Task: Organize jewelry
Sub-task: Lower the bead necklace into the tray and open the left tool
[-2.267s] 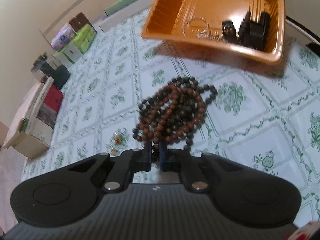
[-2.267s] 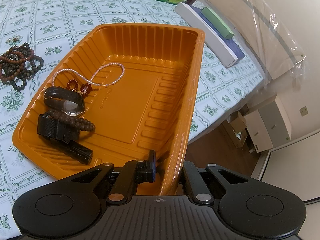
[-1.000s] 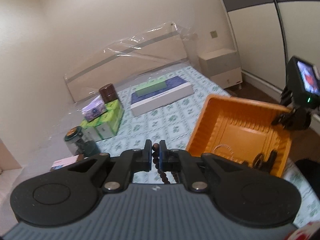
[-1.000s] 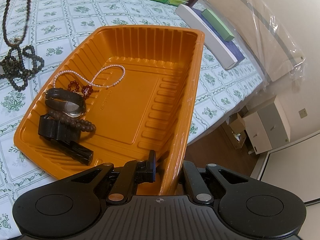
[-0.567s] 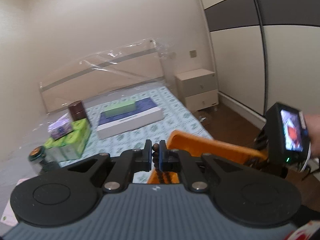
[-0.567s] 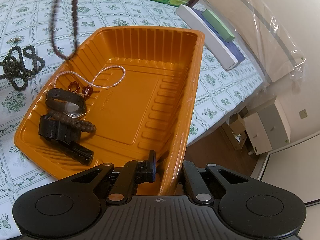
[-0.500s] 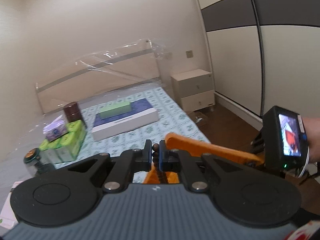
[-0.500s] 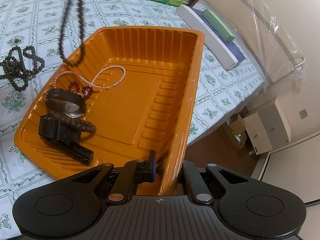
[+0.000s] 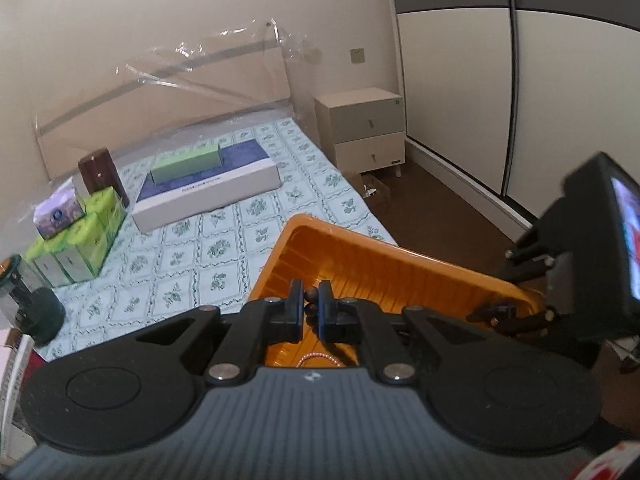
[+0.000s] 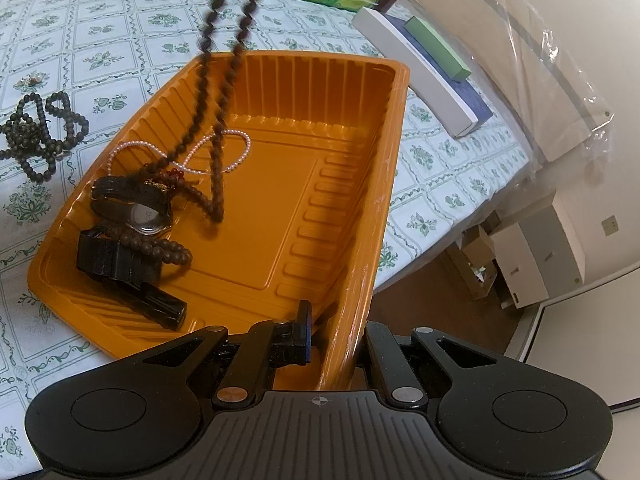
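My left gripper is shut on a brown bead necklace, which hangs in a long loop over the orange tray, its lower end at the tray floor. My right gripper is shut on the tray's near rim and tilts it up. In the tray lie a pearl strand, a wristwatch, a brown bead bracelet and black clips. A dark bead necklace lies on the flowered tablecloth left of the tray.
A white and blue flat box with a green box on it, green tissue packs, a brown canister and a dark jar stand at the table's far side. The table edge drops to the floor beside a nightstand.
My left gripper has lifted the brown necklace off the table and carried it over the tray, and the loop now reaches the tray floor. The right gripper and tray have stayed put.
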Tool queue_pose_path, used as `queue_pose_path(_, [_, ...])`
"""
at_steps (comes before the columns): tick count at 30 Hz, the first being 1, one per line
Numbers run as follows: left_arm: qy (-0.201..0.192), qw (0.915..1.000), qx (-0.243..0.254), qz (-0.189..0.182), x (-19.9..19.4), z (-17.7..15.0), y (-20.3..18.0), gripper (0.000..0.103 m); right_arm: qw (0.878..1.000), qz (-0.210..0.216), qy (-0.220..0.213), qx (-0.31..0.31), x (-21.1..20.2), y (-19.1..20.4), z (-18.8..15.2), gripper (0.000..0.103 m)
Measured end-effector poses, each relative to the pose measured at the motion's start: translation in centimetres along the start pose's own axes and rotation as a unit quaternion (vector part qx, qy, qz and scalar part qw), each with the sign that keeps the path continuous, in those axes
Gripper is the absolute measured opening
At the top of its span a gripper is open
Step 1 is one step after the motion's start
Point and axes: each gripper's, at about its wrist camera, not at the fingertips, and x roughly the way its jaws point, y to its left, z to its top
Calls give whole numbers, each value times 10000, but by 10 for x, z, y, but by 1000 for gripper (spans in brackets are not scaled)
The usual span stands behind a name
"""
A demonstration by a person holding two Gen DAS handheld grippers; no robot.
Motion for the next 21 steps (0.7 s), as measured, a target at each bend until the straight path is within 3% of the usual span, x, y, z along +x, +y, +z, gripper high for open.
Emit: queue_pose_path(21, [505, 9982, -327, -70, 35, -18, 9, 6, 10000, 0, 5, 1, 0, 1, -1, 6])
